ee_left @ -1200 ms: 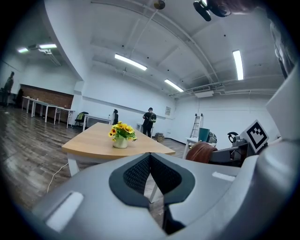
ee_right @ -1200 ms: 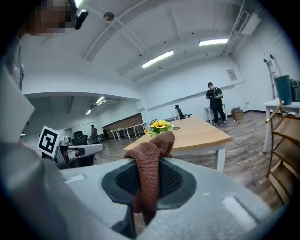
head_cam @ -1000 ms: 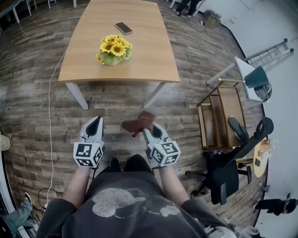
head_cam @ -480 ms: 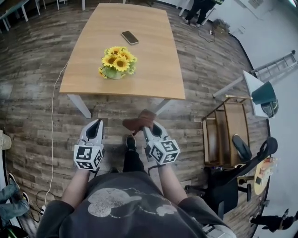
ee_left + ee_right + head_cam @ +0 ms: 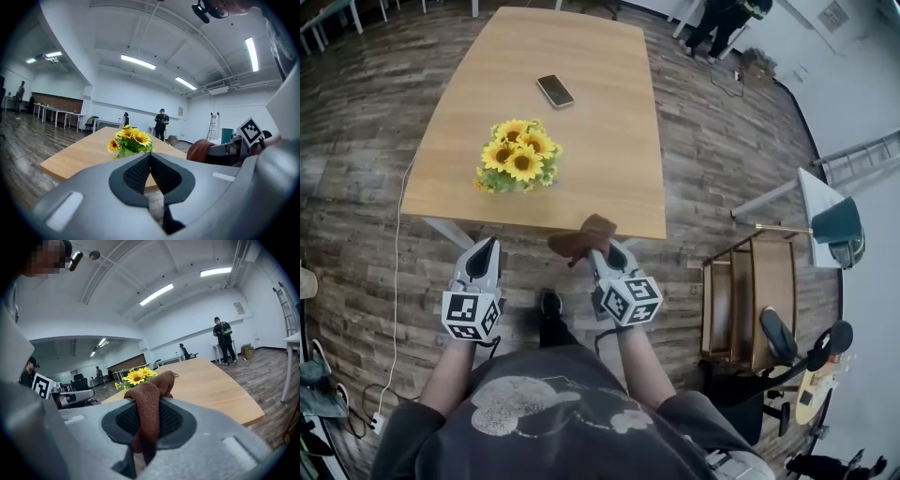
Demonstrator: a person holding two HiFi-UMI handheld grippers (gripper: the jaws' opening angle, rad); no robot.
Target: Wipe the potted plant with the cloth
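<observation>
A potted plant with yellow sunflowers stands near the front left of a wooden table; it also shows as the plant and the plant in the two gripper views. My right gripper is shut on a brown cloth, which bunches over its tip at the table's near edge; the cloth hangs between the pads. My left gripper is shut and holds nothing, just short of the table edge, below the plant.
A phone lies on the table beyond the plant. A wooden cart and an office chair stand to the right. A cable runs along the floor at left. People stand at the far end of the room.
The person has walked toward the table: it and the plant have come closer to both grippers. The cloth's tip now overlaps the table's near edge. Both grippers stay shut.
</observation>
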